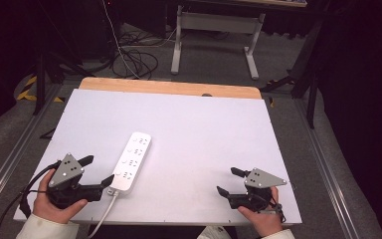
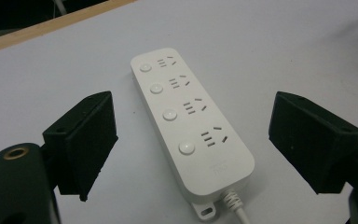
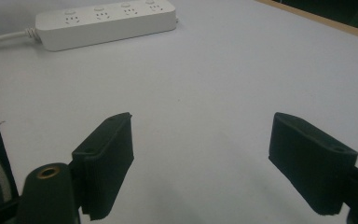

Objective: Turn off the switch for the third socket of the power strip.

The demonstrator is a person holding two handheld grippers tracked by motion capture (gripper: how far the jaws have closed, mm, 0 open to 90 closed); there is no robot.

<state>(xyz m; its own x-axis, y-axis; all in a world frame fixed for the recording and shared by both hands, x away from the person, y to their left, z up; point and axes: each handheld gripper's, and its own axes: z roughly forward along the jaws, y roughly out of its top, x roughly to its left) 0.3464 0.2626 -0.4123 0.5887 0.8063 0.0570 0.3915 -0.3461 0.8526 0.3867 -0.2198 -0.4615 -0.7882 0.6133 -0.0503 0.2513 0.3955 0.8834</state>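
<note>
Two tools are in your hands, and both stand wide with nothing between their jaws. The strip (image 1: 131, 161) lies flat on the white surface (image 1: 204, 129), left of the middle, its long axis running away from you and tilted slightly to the right, its cord (image 1: 101, 215) trailing off the near edge. Your left tool (image 1: 99, 172) sits just beside the strip's cord end, jaws pointing toward it; in the left gripper view the strip (image 2: 191, 126) lies ahead between the two spread jaws, four sockets and four round buttons facing up, apart from both jaws as far as you can see. You look to be at the approach step, before any grasp. The next move likely calls for you to ease the left tool forward and down until the jaws straddle the strip's narrow width near the cord end, then close evenly so it does not skid on the smooth surface. Your right tool (image 1: 226, 181) rests low near the front right corner, well apart from the strip, its jaws aimed left across the bare surface; in the right gripper view the strip (image 3: 105, 23) lies far off at the top. Both hands grip from behind, wrists low by the near edge.
</note>
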